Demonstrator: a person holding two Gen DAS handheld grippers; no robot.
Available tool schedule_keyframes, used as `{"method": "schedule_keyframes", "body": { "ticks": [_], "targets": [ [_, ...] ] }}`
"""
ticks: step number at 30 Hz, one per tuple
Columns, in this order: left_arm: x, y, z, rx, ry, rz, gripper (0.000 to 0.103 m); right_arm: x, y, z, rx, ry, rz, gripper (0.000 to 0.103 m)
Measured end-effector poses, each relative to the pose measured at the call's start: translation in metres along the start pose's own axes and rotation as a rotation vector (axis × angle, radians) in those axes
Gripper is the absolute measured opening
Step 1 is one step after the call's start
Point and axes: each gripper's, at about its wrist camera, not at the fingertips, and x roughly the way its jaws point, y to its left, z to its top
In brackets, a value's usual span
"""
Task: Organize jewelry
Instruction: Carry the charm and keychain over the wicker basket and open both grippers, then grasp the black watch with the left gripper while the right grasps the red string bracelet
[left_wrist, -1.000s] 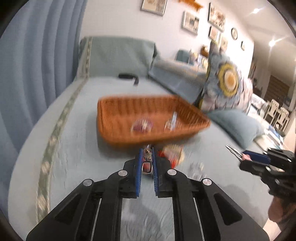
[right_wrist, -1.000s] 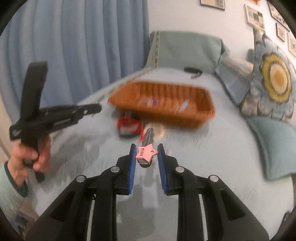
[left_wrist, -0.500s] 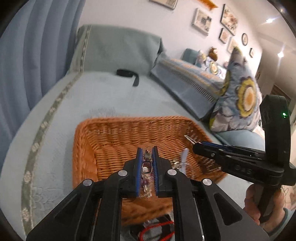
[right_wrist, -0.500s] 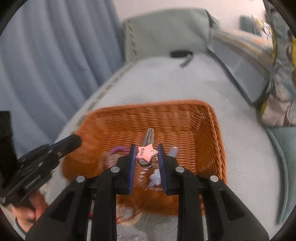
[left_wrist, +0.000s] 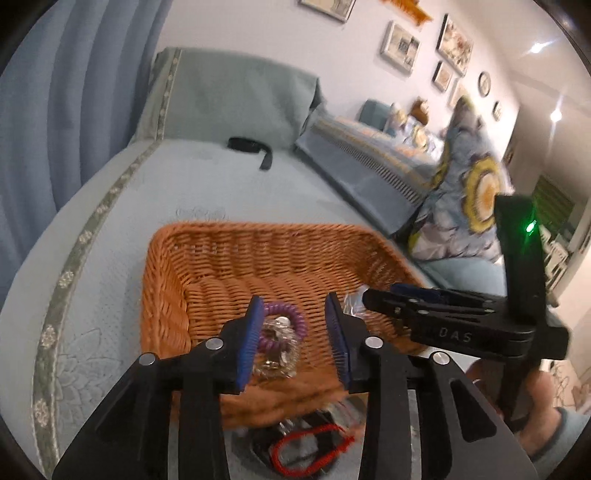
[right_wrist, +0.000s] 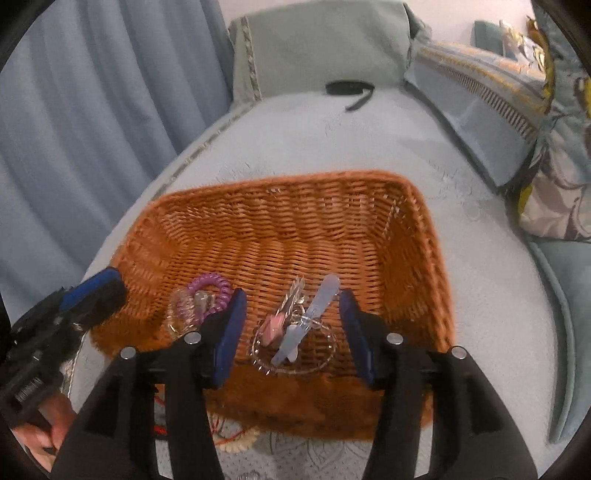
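An orange wicker basket (left_wrist: 166, 280) (right_wrist: 424, 236) sits on the pale blue sofa cover. My left gripper (left_wrist: 293, 332) is open above its near left part, over a purple coil hair tie (left_wrist: 291, 314) and a silver and clear piece (left_wrist: 275, 360) lying inside. My right gripper (right_wrist: 291, 332) is open above the near middle. Below it lie a pink star hair clip (right_wrist: 275, 326), a pale clip (right_wrist: 314, 317) and clear bags. The purple coil also shows in the right wrist view (right_wrist: 214, 286).
A red cord bracelet (left_wrist: 314, 448) and other small pieces lie on the cover in front of the basket. A beaded piece (right_wrist: 240, 443) lies there too. A black strap (right_wrist: 351, 90) lies far back. A floral cushion (left_wrist: 469, 199) stands to the right.
Both grippers have opened over the basket. The silver piece has dropped from the left gripper and the pink star clip from the right gripper into the basket.
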Motion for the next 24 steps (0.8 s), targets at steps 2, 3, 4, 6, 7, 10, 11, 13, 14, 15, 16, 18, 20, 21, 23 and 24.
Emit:
{"method": "schedule_keyframes", "body": {
  "ticks": [2,3,4,6,7,10,11,13,14,15,16,18,20,21,23,24],
  "targets": [
    [-0.023,-0.003,-0.002,-0.003,-0.048,-0.011,0.041,-0.021,0.003,-0.008,-0.021,-0.036,0.015,0.049],
    [-0.035,-0.005,-0.005,-0.004,-0.069,-0.012,0.041,-0.029,0.005,-0.012,-0.031,-0.051,0.020,0.049],
    [-0.044,-0.006,-0.007,-0.005,-0.084,-0.012,0.041,-0.042,0.008,-0.021,-0.045,-0.072,0.024,0.049],
    [-0.068,-0.009,-0.016,-0.008,-0.117,-0.013,0.042,-0.060,0.010,-0.034,-0.061,-0.104,0.031,0.049],
    [-0.077,-0.010,-0.022,-0.016,-0.130,-0.010,0.043,-0.069,0.011,-0.044,-0.066,-0.120,0.032,0.049],
    [-0.095,-0.011,-0.045,-0.034,-0.142,0.010,0.044,-0.084,0.012,-0.072,-0.076,-0.143,0.040,0.049],
    [-0.098,-0.010,-0.052,-0.040,-0.139,0.017,0.044,-0.085,0.013,-0.079,-0.079,-0.144,0.036,0.049],
    [-0.099,-0.008,-0.072,-0.060,-0.118,0.031,0.044,-0.086,0.015,-0.099,-0.080,-0.137,0.044,0.049],
    [-0.098,-0.007,-0.079,-0.068,-0.106,0.033,0.044,-0.085,0.015,-0.106,-0.075,-0.129,0.050,0.049],
    [-0.095,-0.006,-0.087,-0.079,-0.091,0.035,0.044,-0.083,0.015,-0.115,-0.070,-0.117,0.055,0.049],
    [-0.092,-0.005,-0.094,-0.090,-0.078,0.035,0.044,-0.082,0.016,-0.123,-0.070,-0.105,0.058,0.049],
    [-0.086,-0.002,-0.105,-0.107,-0.055,0.031,0.044,-0.076,0.019,-0.133,-0.082,-0.090,0.050,0.049],
    [-0.080,0.000,-0.113,-0.121,-0.037,0.033,0.044,-0.070,0.023,-0.143,-0.094,-0.077,0.047,0.049],
    [-0.077,0.002,-0.116,-0.126,-0.032,0.034,0.044,-0.067,0.024,-0.147,-0.097,-0.071,0.047,0.048],
    [-0.070,0.003,-0.120,-0.128,-0.020,0.036,0.044,-0.065,0.028,-0.146,-0.112,-0.073,0.035,0.048],
    [-0.068,0.003,-0.121,-0.126,-0.015,0.038,0.044,-0.065,0.030,-0.145,-0.118,-0.081,0.038,0.048]
  ]
}}
